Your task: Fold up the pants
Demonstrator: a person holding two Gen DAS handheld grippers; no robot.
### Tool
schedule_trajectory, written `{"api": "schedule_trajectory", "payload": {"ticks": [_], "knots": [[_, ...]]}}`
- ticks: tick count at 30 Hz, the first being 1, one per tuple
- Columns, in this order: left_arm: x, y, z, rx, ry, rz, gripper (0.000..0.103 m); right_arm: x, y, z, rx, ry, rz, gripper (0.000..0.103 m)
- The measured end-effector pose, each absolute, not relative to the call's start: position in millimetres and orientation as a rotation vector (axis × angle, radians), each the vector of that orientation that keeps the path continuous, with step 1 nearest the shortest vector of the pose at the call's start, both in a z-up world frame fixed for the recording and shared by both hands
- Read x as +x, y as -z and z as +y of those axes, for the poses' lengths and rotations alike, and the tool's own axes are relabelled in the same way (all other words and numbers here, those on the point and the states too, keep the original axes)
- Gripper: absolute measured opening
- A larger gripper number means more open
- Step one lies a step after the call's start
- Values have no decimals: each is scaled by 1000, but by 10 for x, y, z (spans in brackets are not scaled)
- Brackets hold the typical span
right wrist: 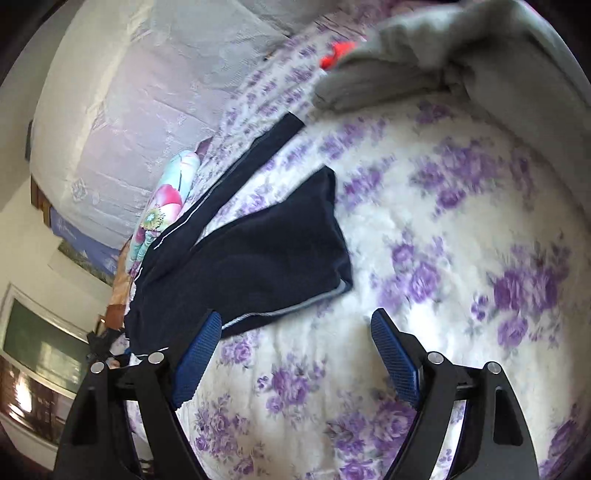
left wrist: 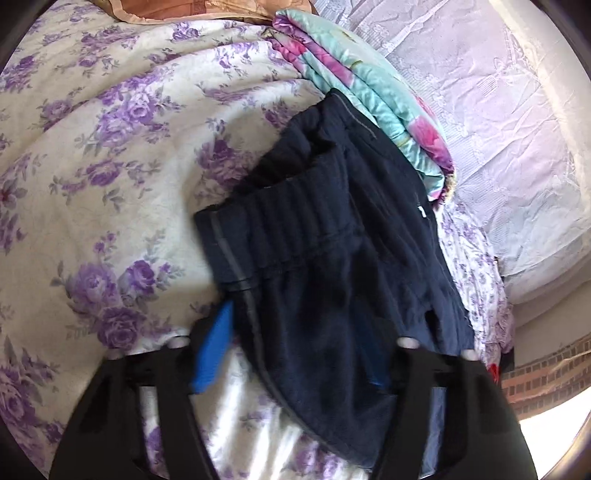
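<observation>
Dark navy pants (left wrist: 332, 258) lie on a purple-flowered bedspread (left wrist: 110, 166), waistband toward the left, partly folded over. My left gripper (left wrist: 295, 347) is open with its jaws wide apart over the lower part of the pants; the cloth hides the right blue pad, and the frame does not show whether it touches the cloth. In the right wrist view the pants (right wrist: 258, 258) lie left of centre, one leg stretching up. My right gripper (right wrist: 295, 354) is open and empty above the bedspread (right wrist: 443, 258), its left fingertip at the pants' edge.
A folded turquoise and pink floral blanket (left wrist: 369, 96) lies beside the pants. A white lace-covered mattress (left wrist: 480, 92) runs alongside. A grey garment (right wrist: 424, 55) lies at the far end of the bed. A brown pillow (left wrist: 166, 9) sits at the top.
</observation>
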State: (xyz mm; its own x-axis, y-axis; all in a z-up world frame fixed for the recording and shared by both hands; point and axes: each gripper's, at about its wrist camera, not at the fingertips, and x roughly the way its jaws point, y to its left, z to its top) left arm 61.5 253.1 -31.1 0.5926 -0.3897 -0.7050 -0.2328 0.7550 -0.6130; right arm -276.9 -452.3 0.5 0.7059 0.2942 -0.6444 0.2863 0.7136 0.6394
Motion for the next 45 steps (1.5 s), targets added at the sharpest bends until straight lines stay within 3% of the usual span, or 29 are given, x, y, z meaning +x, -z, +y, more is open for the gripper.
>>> {"api": "schedule_trajectory", "payload": {"ticks": [3,4,6,7,8,9,12,19,26,27,29,31,33,35,40,45], "knots": [[579,349,2599,-761,113,954,39,-2617,162,-4525,839,-15,813,78],[566,357,2627,-780,120,956,37,-2526,171,-4485,822,-32,806,72],[546,355,2673,-817,133,960,33,-2367,227,-4454,827,-68,805,45],[542,342,2676,-823,135,961,32,-2219,324,-4456,855,-69,816,22],[532,310,2676,-824,139,960,30,-2161,373,-4468,873,-72,818,14],[513,283,2674,-825,142,956,27,-2086,423,-4482,886,-69,803,13],[367,140,2719,-838,170,928,15,-2129,226,-4510,848,-67,726,12],[-225,-8,2854,-918,263,916,15,-2583,-111,-4726,805,-48,704,11],[-542,350,2964,-965,263,936,15,-2645,261,-4817,768,0,862,17],[-534,441,3000,-983,262,949,17,-2653,258,-4828,776,-7,857,18],[-563,504,3038,-1008,258,947,20,-2715,132,-4880,776,37,833,33],[-654,412,3088,-977,225,910,29,-2804,-111,-4918,677,155,762,43],[-808,209,3172,-872,84,834,58,-2784,-335,-4900,577,215,717,45],[-859,65,3230,-785,-16,782,69,-2576,-420,-4878,589,152,715,46],[-474,-98,3161,-771,16,768,69,-1309,-316,-4668,672,-14,774,46],[20,-201,2626,-764,161,771,70,-39,-27,-4618,840,-6,803,46]]}}
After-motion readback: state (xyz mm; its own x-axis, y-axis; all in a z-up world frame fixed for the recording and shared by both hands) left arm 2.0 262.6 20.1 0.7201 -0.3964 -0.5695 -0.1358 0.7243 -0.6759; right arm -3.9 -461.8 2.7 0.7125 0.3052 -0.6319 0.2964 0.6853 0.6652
